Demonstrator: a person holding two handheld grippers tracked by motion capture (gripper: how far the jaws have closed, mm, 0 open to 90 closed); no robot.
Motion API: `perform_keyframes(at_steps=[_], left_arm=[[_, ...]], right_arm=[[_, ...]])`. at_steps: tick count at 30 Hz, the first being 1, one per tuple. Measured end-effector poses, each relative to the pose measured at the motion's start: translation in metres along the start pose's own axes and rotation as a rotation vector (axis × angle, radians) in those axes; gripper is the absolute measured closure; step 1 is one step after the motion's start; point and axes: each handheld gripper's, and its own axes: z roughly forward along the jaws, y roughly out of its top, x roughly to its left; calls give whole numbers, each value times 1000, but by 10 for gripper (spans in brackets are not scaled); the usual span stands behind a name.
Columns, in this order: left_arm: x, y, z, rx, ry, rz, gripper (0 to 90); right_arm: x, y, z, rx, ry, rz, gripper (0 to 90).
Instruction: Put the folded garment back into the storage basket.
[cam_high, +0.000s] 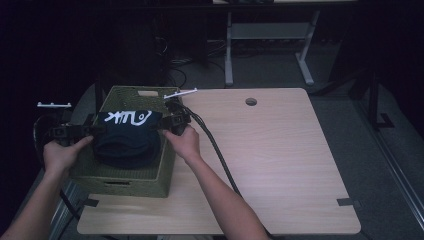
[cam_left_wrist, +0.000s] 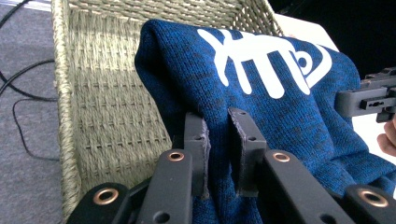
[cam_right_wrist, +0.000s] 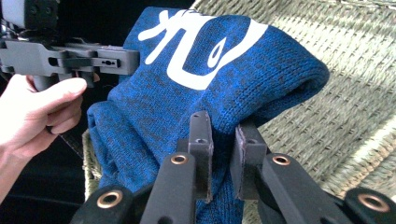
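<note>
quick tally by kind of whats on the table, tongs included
blue knitted garment with a white print: 1
olive woven wicker basket: 1
black two-jaw tongs, left and right, each gripping the garment: 2
total: 4

room dim, dark walls | grey floor with loose cables | light wooden desk | white-legged table behind

Black tongs, brass-ringed screws
</note>
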Motion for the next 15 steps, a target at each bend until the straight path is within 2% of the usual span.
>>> perform_keyframes(at_steps=[15], left_arm=[[3,-1,10,48,30,9,782]], right_arm=[[-6,-1,8,28,-40,1,797]])
